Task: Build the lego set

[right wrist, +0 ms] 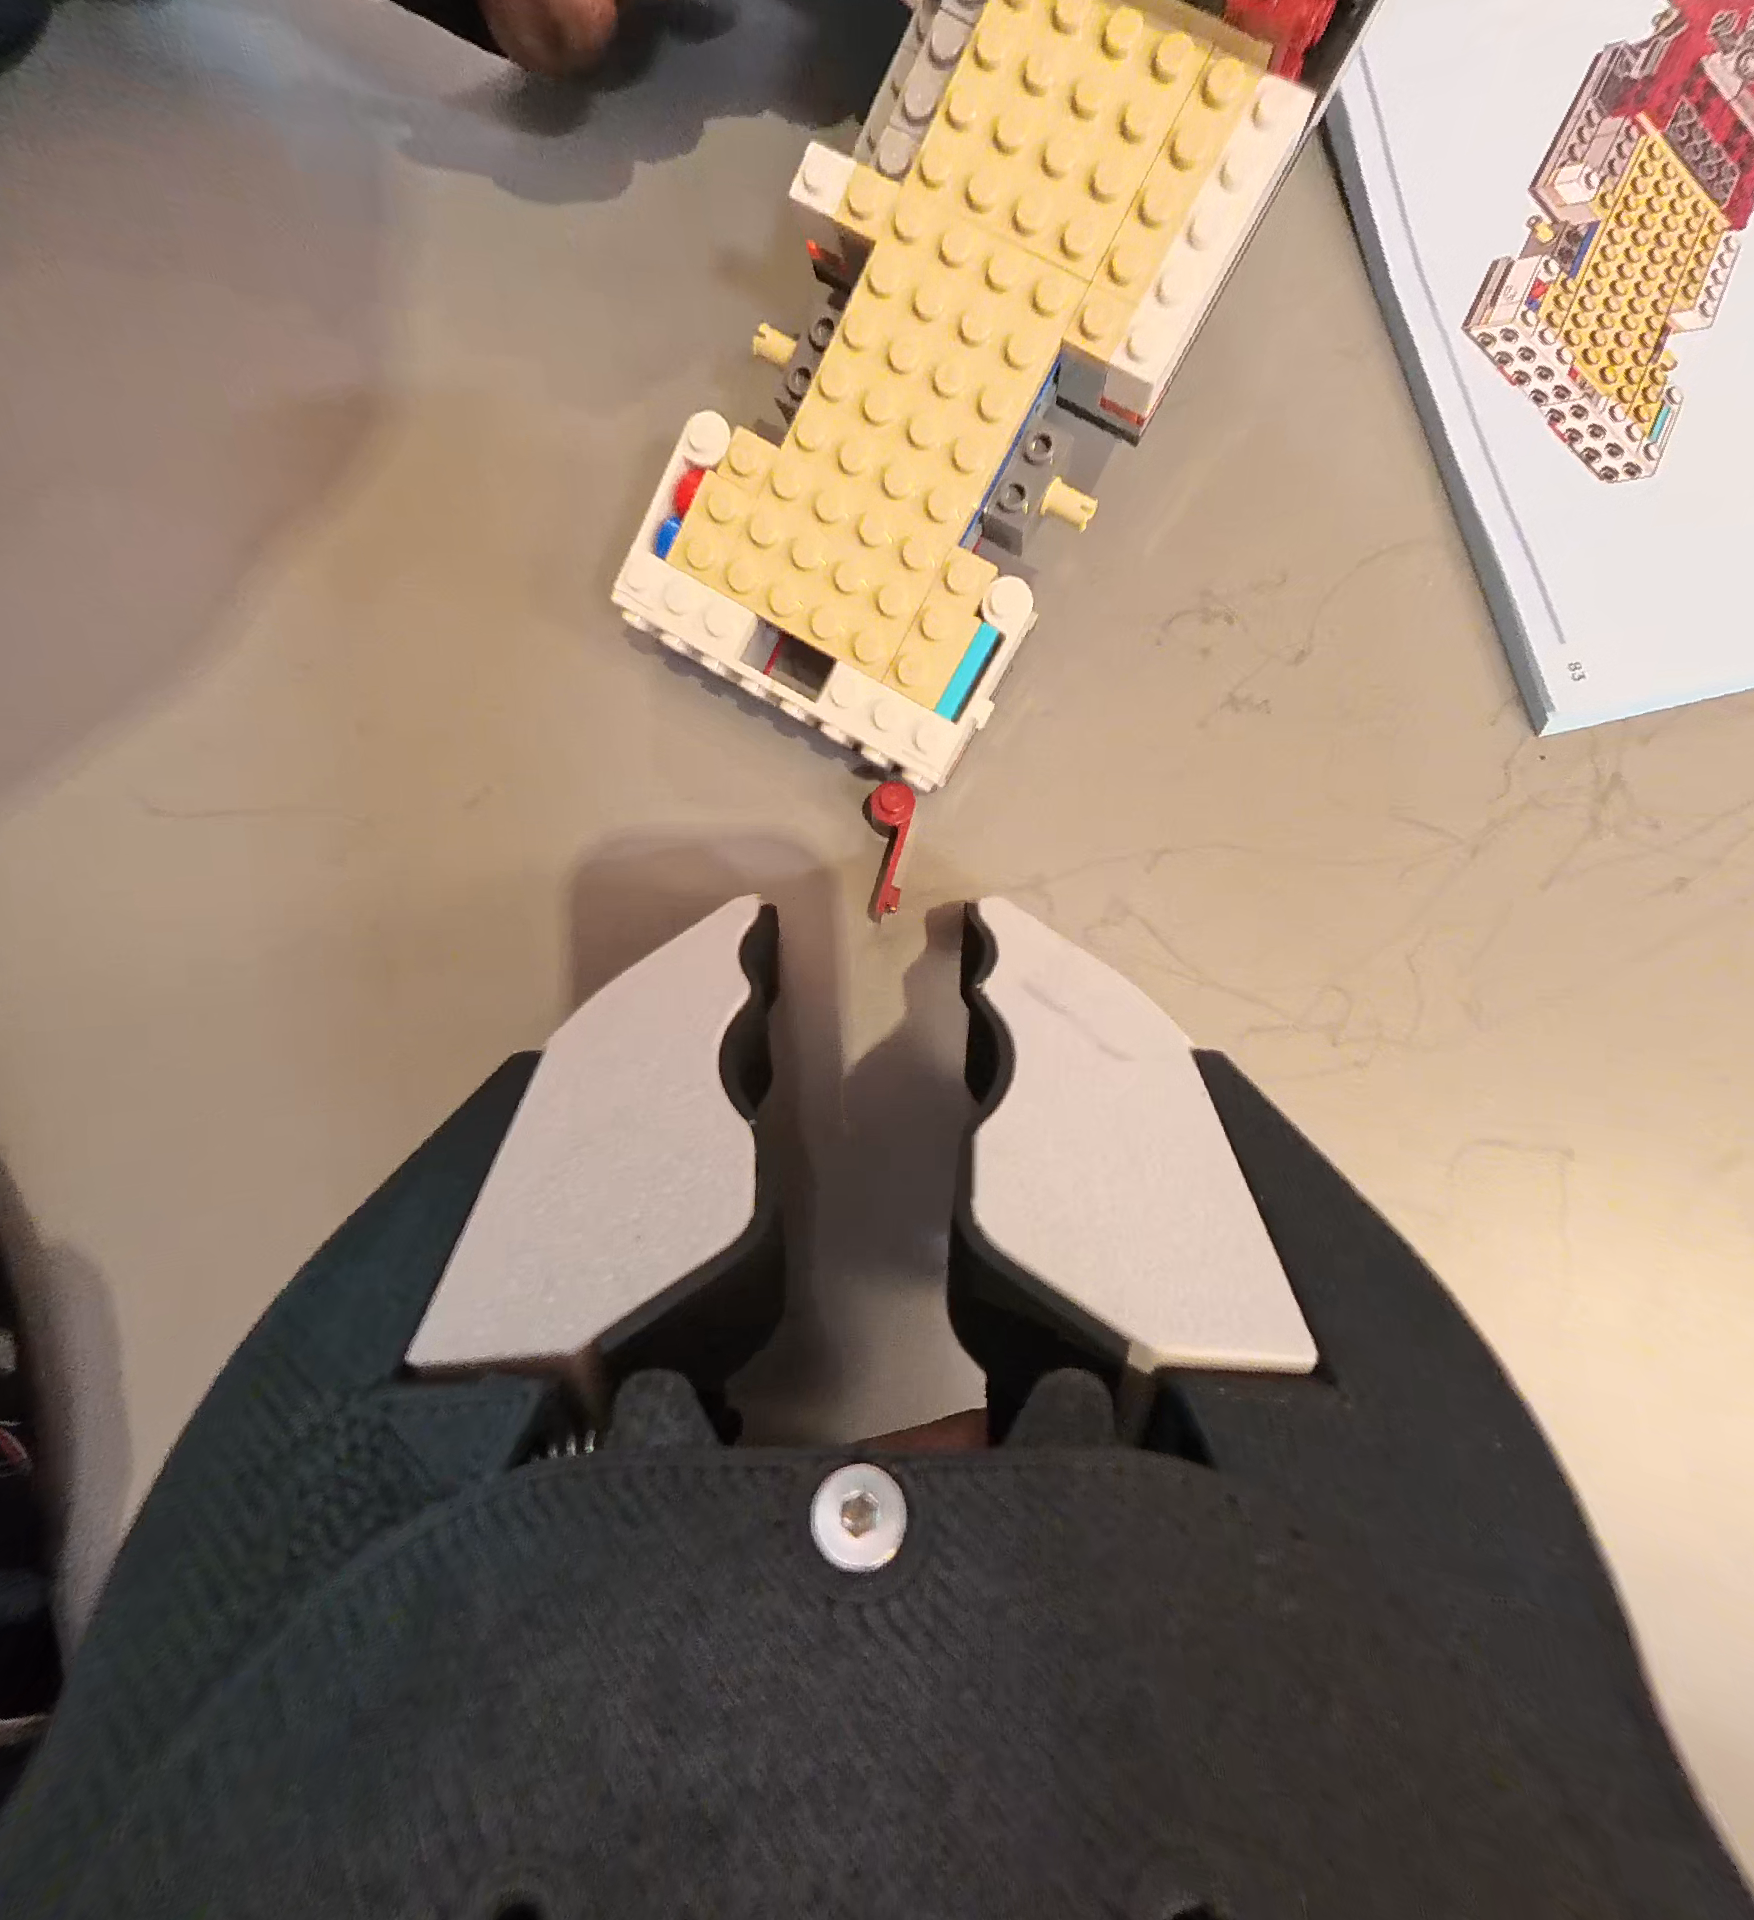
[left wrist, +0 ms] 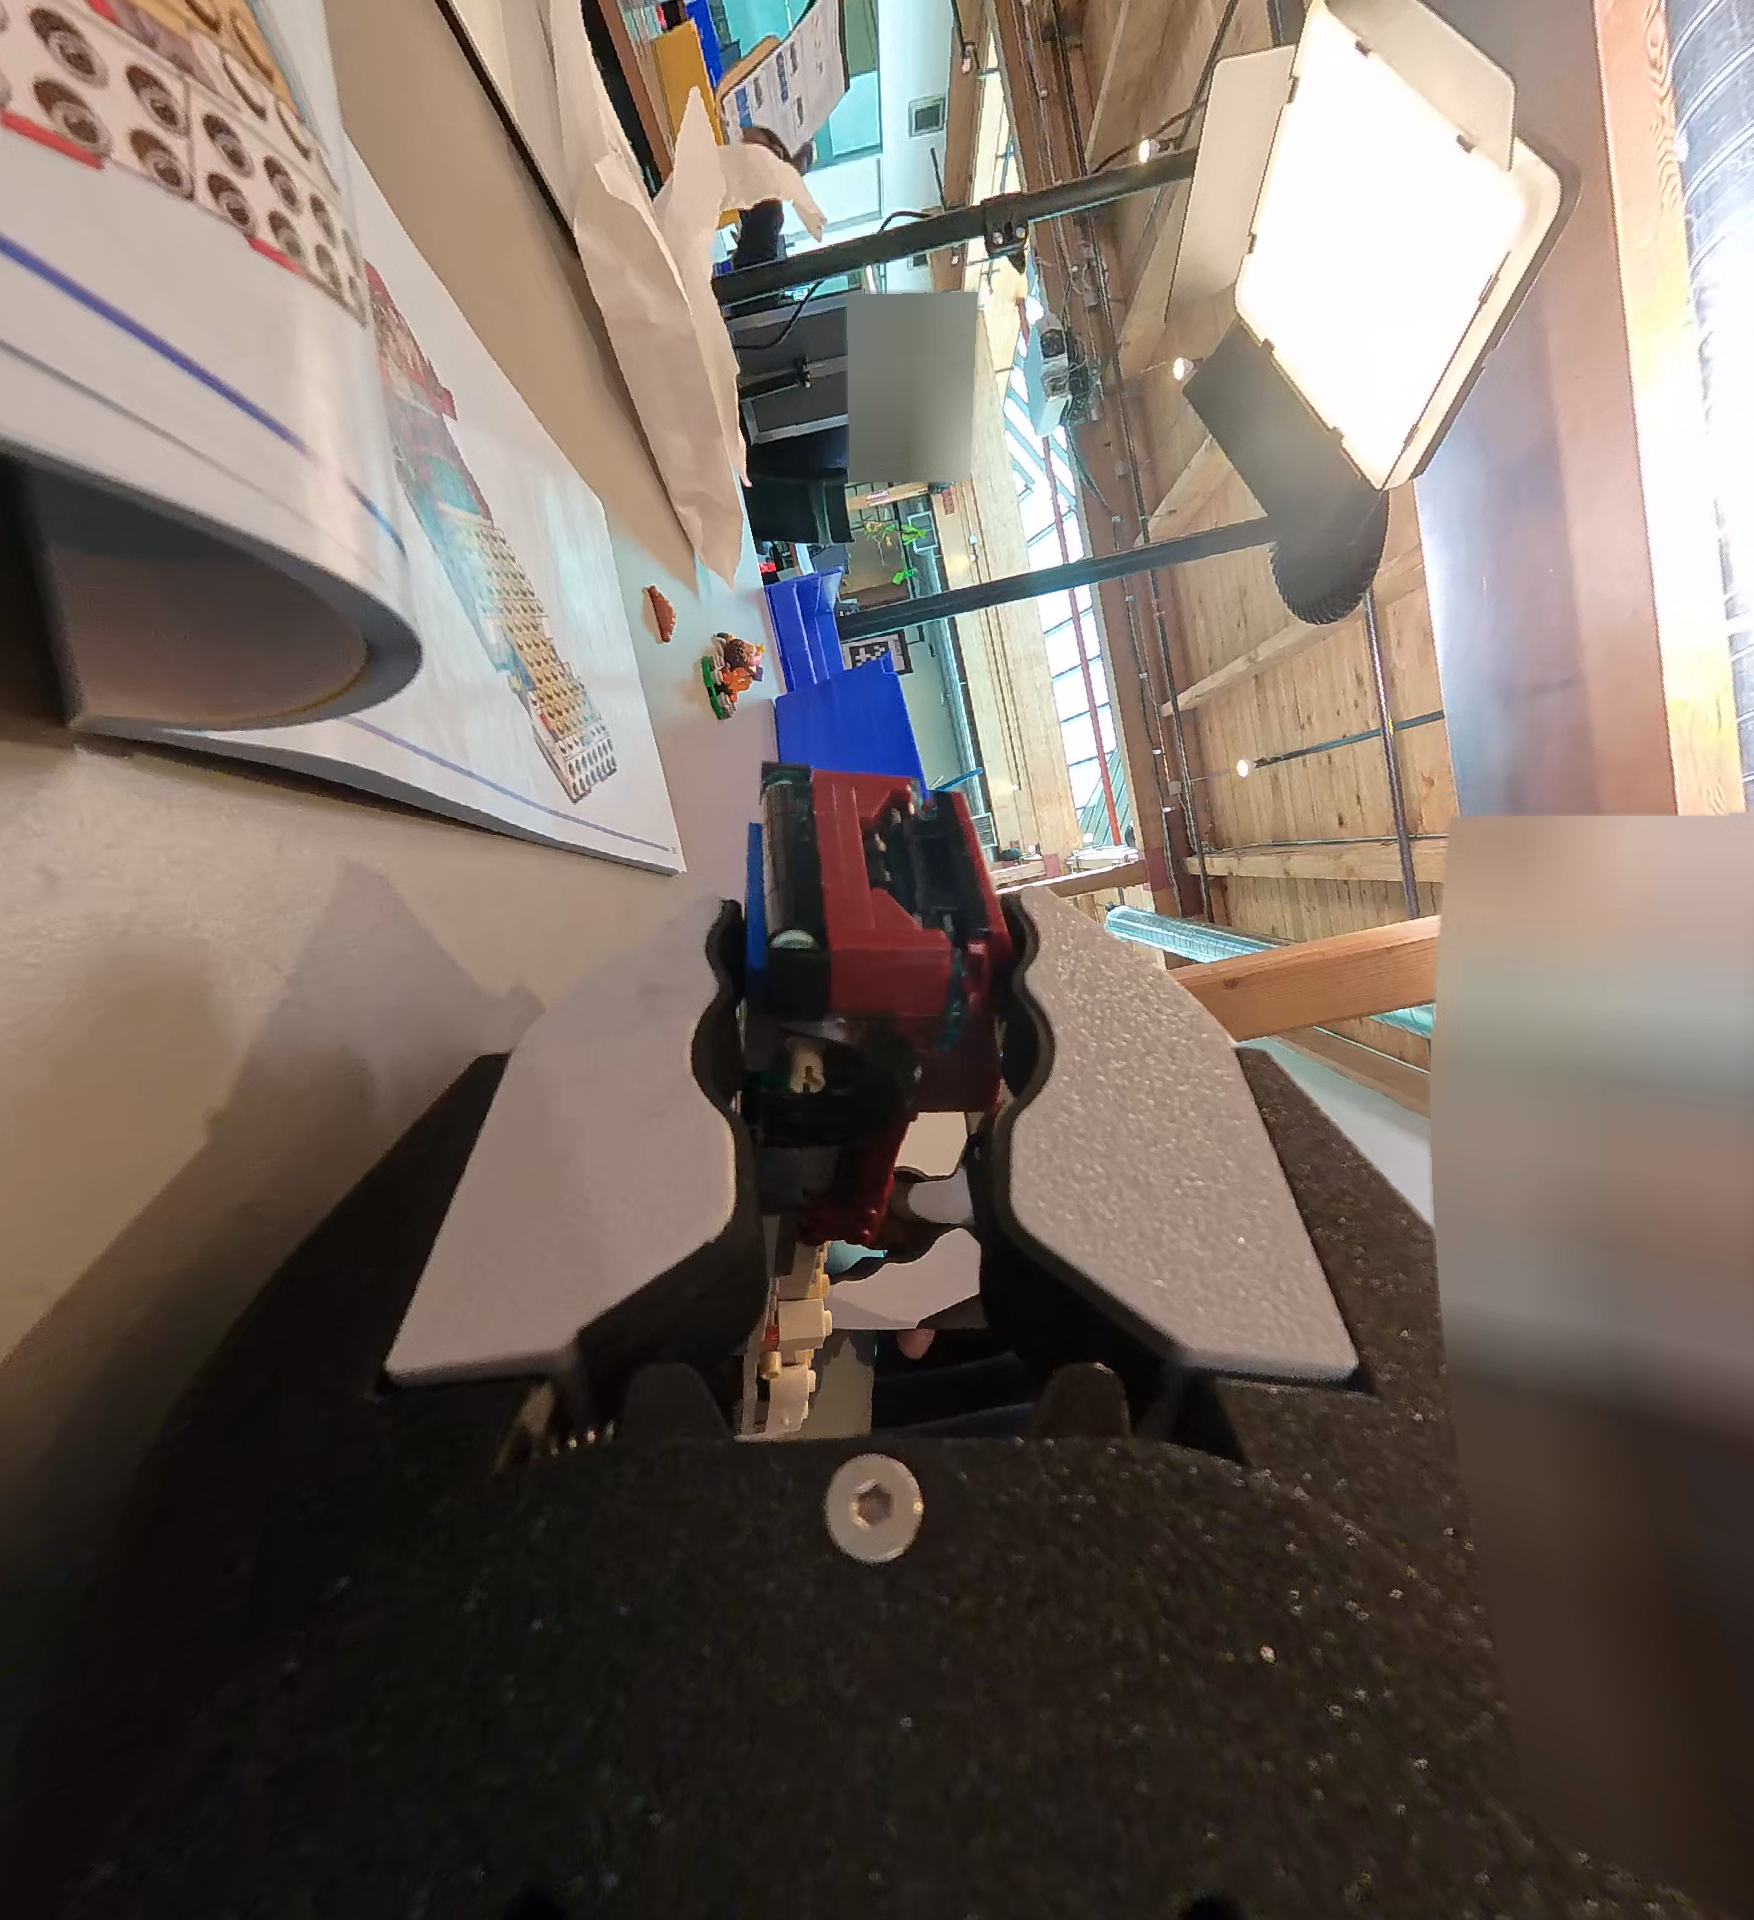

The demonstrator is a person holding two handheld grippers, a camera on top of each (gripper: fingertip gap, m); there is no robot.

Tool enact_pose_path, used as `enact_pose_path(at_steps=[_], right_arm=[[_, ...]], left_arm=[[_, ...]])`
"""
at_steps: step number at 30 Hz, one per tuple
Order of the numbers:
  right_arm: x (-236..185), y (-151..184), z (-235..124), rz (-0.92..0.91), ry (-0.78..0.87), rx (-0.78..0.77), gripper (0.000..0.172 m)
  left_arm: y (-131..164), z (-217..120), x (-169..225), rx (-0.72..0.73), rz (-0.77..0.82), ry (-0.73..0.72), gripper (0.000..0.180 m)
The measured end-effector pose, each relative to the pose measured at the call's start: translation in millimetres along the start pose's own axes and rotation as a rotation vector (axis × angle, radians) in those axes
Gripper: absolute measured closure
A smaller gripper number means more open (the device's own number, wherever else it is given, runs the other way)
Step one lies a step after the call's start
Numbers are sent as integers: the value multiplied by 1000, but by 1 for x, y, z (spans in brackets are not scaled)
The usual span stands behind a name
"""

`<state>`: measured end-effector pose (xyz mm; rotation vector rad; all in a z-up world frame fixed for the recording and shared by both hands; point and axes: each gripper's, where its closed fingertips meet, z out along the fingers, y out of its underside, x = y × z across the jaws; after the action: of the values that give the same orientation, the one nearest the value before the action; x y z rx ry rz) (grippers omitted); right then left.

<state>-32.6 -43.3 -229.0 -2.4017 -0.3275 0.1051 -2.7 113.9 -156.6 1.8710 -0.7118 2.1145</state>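
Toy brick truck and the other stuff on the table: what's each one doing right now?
Left hand-held gripper: shut on the brick truck's dark red cab end.
Brick truck: unfinished, tan studded bed bare, no wheels showing.
Right hand-held gripper: open, holding nothing.
Small red lever piece: loose on the table.
Instruction booklet: open, flat.

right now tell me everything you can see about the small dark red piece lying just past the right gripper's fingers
The small dark red piece is a slim plastic building-toy part: a round studded head at the far end and a thin arm running back to a little notched tip. It lies flat on the beige table, its head close against the white rear edge of the tan-topped brick model; whether they touch is unclear. Its tip points at the gap of the right gripper, whose fingers stand apart and do not touch it.
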Motion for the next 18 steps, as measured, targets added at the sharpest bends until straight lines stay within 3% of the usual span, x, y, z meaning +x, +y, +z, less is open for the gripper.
enact_pose_path(at_steps=[8,18], right_arm=[[3,0,0,8,37,-7,169],[4,4,-12,14,56,9,170]], left_arm=[[10,8,-7,-29,18,-36,134],[6,10,-11,-3,72,-96,133]])
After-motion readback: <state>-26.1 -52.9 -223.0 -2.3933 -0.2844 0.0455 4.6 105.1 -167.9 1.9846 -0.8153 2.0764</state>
